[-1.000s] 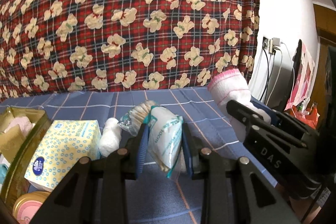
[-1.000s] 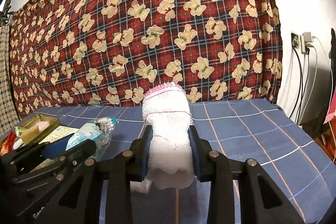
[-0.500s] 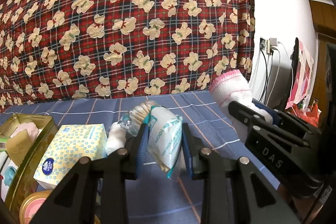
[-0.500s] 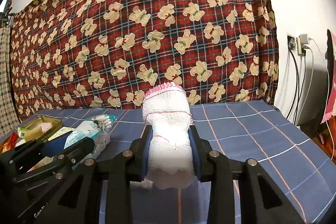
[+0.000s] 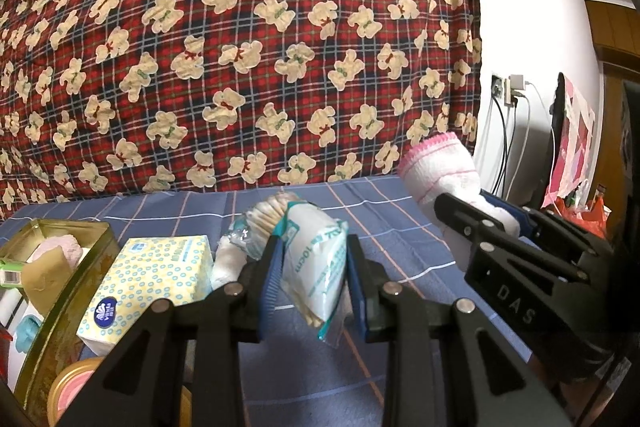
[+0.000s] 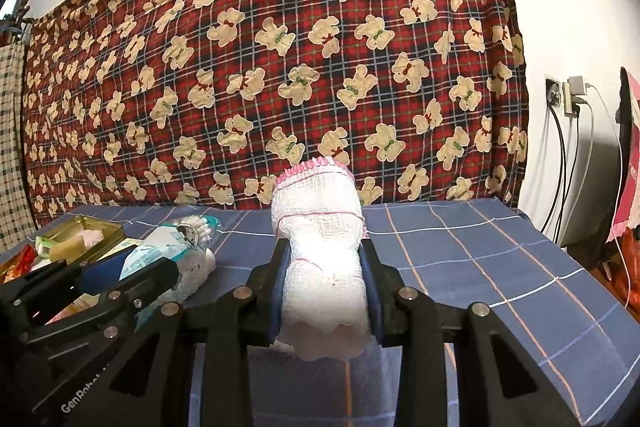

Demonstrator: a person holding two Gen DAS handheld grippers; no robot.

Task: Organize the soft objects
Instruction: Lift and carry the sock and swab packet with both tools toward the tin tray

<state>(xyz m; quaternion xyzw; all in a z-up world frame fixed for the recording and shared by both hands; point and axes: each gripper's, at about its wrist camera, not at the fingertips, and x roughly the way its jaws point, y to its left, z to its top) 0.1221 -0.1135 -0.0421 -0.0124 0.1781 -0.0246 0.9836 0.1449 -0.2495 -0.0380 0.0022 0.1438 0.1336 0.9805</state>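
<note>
Grippers, two of them, one in each of my hands, both raised above the counter (image 6: 500, 259) with its blue checked cloth. My left gripper (image 5: 312, 283) is clamped on a clear plastic packet of cotton swabs (image 5: 312, 263), white with teal print, the swab tips bunched at its far end. My right gripper (image 6: 326, 291) is clamped on one rolled white cloth (image 6: 320, 251) of open, gauzy weave with a pink edge and thin pink lines; it stands upright between the blue pads and bulges above and below them.

Nearest on my left, low in the left view, sits a round pink lid (image 5: 76, 387). Just past it stands a gold tin (image 5: 60, 307), open, holding a pale pink soft piece, a tan piece and small items I cannot identify. Beside the tin lies one yellow tissue pack (image 5: 148, 283) with blue rings, and next to that one small white roll (image 5: 228, 263).

Behind the counter hangs a red plaid sheet (image 6: 280, 67) printed with cream teddy bears.
</note>
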